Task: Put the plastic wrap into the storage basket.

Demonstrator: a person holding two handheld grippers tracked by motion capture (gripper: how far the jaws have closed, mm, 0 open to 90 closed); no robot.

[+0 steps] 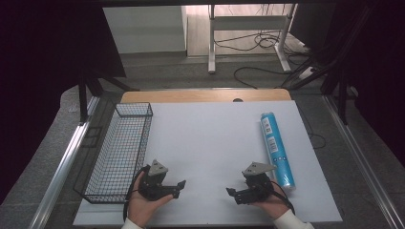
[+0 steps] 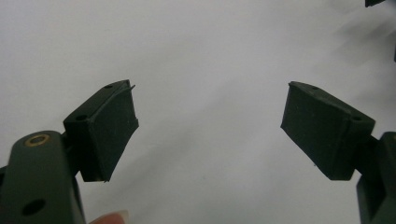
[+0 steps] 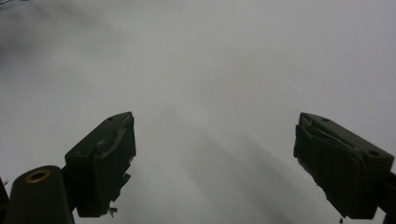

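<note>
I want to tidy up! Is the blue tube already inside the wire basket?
No, the blue tube lies on the white table at the right, far from the wire basket.

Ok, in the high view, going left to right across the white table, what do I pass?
Wire basket → left claw → right claw → blue tube. Both claws are open and hold nothing.

Forearms: being cut off by the bottom edge of the high view, just past the sleeve (image 1: 292, 220).
Tube label: print on the blue tube (image 1: 277, 149) is being rendered too small to be read.
Fingertip: a fingertip (image 2: 110, 218) is being clipped by the lower edge of the left gripper view.
Background cables: the floor cables (image 1: 260, 40) are being lost in dim blur.
</note>
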